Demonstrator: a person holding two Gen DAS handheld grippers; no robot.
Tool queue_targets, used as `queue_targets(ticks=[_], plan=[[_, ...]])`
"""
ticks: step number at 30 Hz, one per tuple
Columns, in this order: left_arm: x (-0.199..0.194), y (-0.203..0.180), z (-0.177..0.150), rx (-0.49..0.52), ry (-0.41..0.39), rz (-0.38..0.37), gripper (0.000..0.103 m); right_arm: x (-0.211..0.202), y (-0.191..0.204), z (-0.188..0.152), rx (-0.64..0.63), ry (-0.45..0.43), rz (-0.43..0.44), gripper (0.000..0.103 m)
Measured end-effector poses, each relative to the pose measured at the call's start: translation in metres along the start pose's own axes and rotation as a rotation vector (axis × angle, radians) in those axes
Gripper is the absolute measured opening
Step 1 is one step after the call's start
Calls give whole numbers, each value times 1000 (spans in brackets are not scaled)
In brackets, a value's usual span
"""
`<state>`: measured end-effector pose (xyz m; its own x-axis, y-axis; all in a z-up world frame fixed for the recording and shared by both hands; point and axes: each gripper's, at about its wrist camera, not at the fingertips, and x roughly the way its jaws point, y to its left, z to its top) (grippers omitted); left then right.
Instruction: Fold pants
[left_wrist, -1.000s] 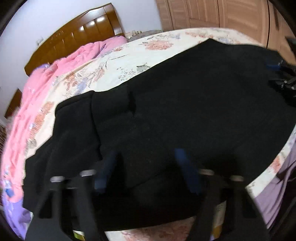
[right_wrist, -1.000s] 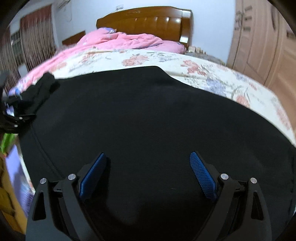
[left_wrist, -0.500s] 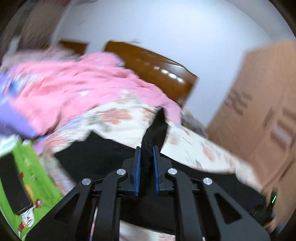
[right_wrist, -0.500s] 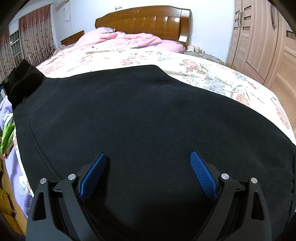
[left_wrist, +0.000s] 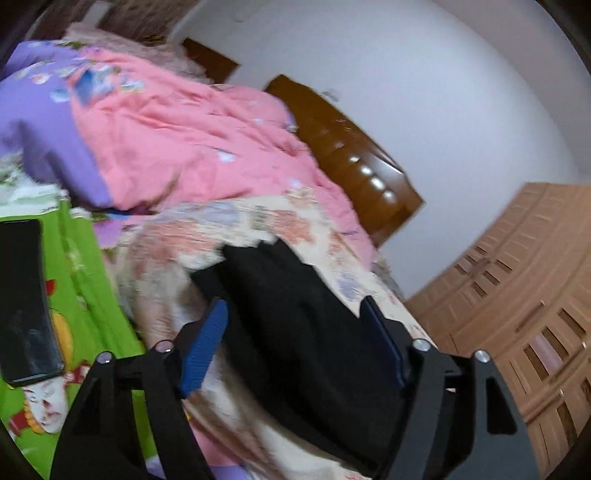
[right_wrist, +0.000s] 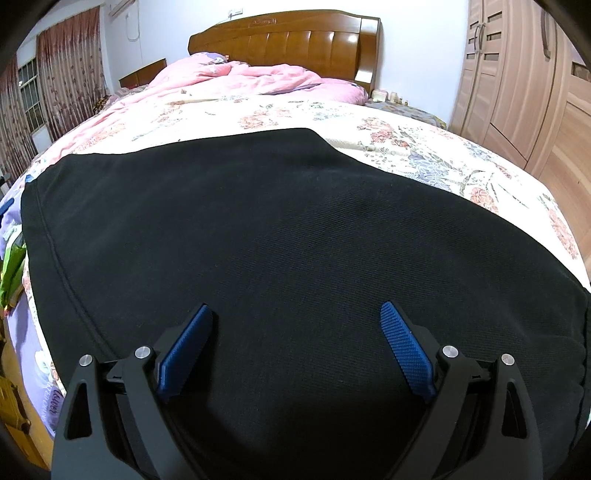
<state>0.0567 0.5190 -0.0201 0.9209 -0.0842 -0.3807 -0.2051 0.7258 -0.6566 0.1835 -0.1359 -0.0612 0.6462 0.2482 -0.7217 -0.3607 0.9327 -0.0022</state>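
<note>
The black pants (right_wrist: 266, 229) lie folded and flat on the floral bedsheet (right_wrist: 424, 155), filling most of the right wrist view. My right gripper (right_wrist: 295, 325) is open and empty, low over the near part of the pants. In the left wrist view, the pants (left_wrist: 295, 306) show as a dark folded slab near the bed's edge. My left gripper (left_wrist: 295, 314) is open and empty, its blue pads either side of the pants' end, apart from the cloth.
A pink quilt (left_wrist: 192, 140) is bunched toward the wooden headboard (right_wrist: 284, 40). A dark phone (left_wrist: 22, 299) lies on a green printed cloth (left_wrist: 85, 266) at the left. Wooden wardrobes (right_wrist: 524, 85) stand to the right of the bed.
My left gripper was shut on a raised end of the pants half a second ago; it has opened and let go, and the pants lie flat. The right gripper has stayed open.
</note>
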Motion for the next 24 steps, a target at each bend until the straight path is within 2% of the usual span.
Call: queue_targets(ticks=[2,4,5,6,7,9,10,11,14,17,19,22,24], plan=[[14,-14,-4,30,57,24,69,0,0,0,0,0,-1,90],[29,-18,-9,51,109,97,60,0,0,0,1,0,0,90],[36,-15,-11,40,126,100,59,0,0,0,1,-1,0,90],[41,-11,-14,18,136,95,53,0,0,0,0,0,0,90],[44,-7,-16,-3,132,96,38,0,0,0,0,0,0,90],[44,-3,-18,2,110,122,18,0,0,0,0,0,0,90],[43,-1,-18,-10,105,105,15,0,0,0,0,0,0,90],[40,-3,-19,-3,92,101,15,0,0,0,0,0,1,90],[23,-30,-24,109,48,118,14,0,0,0,1,-2,1,90],[3,-45,-25,138,8,100,14,-1,0,0,2,-2,2,90],[2,-38,-27,122,20,119,14,0,0,0,1,-2,2,90],[24,-2,-33,59,97,188,16,0,-1,0,2,-2,3,90],[33,16,-39,39,119,172,21,0,0,0,2,-2,3,90]])
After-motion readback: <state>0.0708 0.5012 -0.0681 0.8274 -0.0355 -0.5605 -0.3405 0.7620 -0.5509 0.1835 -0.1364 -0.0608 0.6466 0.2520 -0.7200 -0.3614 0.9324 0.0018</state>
